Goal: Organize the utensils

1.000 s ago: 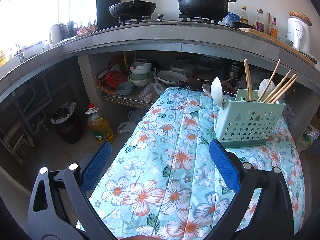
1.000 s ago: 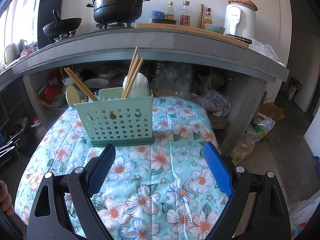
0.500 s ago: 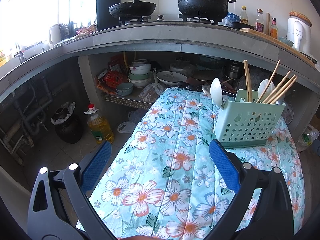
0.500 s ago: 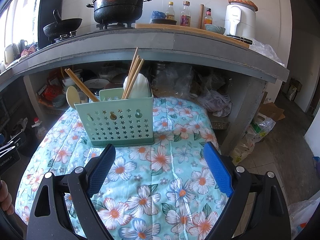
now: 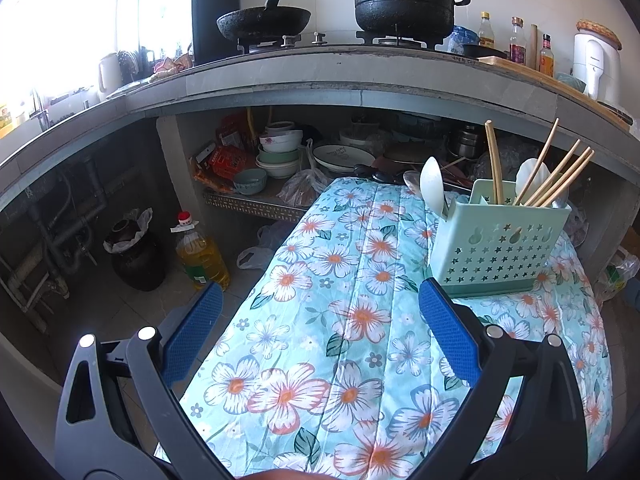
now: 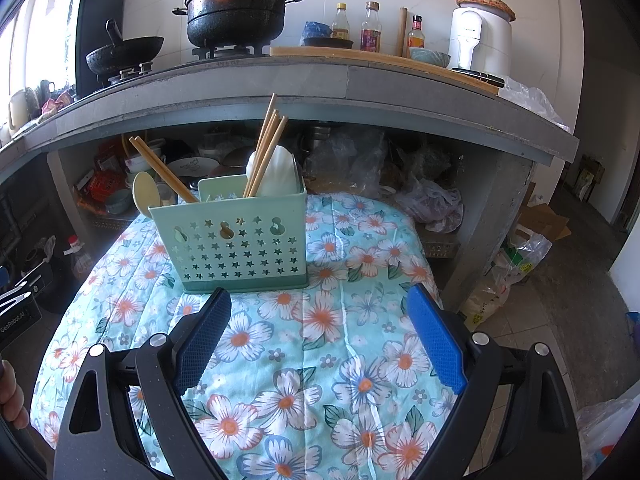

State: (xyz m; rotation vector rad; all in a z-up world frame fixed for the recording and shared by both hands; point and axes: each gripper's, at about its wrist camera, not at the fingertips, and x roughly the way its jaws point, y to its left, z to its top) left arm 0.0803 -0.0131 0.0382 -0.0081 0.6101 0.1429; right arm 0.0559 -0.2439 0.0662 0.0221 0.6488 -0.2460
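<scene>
Chopsticks [image 6: 267, 148] and pale spoons [image 6: 145, 195] stand upright in the mint caddy [image 6: 240, 240], which sits on the floral cloth [image 6: 320, 340] towards the far end of the table. We hold the left gripper [image 5: 320, 332] and the right gripper [image 6: 320, 332] low over the cloth, each with its fingers wide apart and nothing between them. We judge the chopsticks light, stiff and slim, likely to roll or slip in the pads, so we would pinch them near the upper shafts. The spoons look smooth and possibly brittle; their handles are hidden in the caddy. The perforated plastic caddy seems light, liable to tip
</scene>
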